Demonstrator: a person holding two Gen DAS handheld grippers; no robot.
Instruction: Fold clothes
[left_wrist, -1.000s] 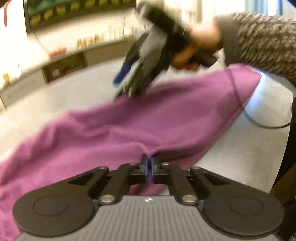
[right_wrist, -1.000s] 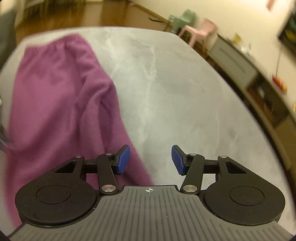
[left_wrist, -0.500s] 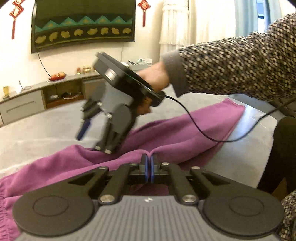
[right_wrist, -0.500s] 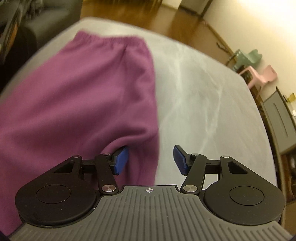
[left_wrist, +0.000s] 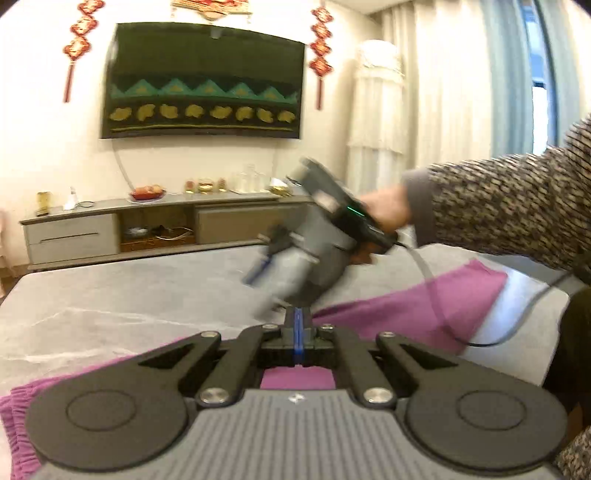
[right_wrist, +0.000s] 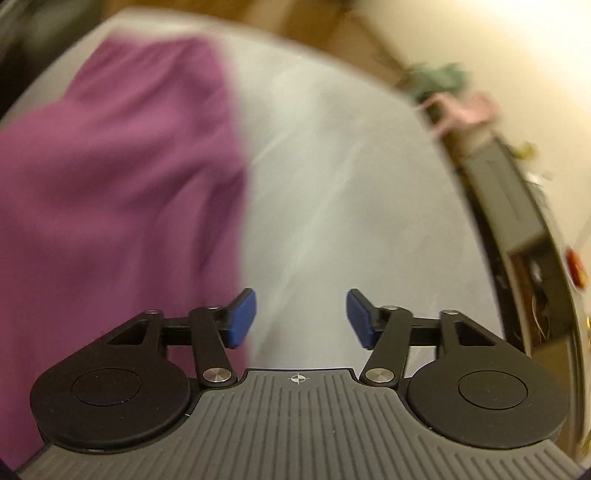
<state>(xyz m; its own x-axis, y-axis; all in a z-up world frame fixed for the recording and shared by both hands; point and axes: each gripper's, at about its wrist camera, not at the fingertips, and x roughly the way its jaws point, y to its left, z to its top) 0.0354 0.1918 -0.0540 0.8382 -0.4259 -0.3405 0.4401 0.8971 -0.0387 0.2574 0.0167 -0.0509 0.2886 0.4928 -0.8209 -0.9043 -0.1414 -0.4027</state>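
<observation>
A purple garment (left_wrist: 406, 314) lies spread on a grey marbled table (left_wrist: 129, 295). My left gripper (left_wrist: 297, 328) is shut, its blue pads pressed together, and purple cloth shows right beneath them, so it is pinching the garment. My right gripper (left_wrist: 262, 291), blurred, hovers just beyond the left one, held by a hand in a patterned sleeve (left_wrist: 498, 206). In the right wrist view the right gripper (right_wrist: 301, 319) points down at the table (right_wrist: 351, 203). Its jaws are opening with nothing between them. The garment (right_wrist: 110, 184) has its edge beside the left finger (right_wrist: 242, 319).
A black cable (left_wrist: 443, 317) trails from the right gripper over the garment. Behind the table stand a low grey cabinet (left_wrist: 74, 236) and a wall screen (left_wrist: 203, 81). Curtains (left_wrist: 461, 92) hang at the right. Small pink and green chairs (right_wrist: 454, 99) stand past the table's far edge.
My left gripper lifted and tilted up while staying shut on the cloth. The right gripper swung right and over the table, the garment's edge slipped out from between its jaws, and they widened slightly.
</observation>
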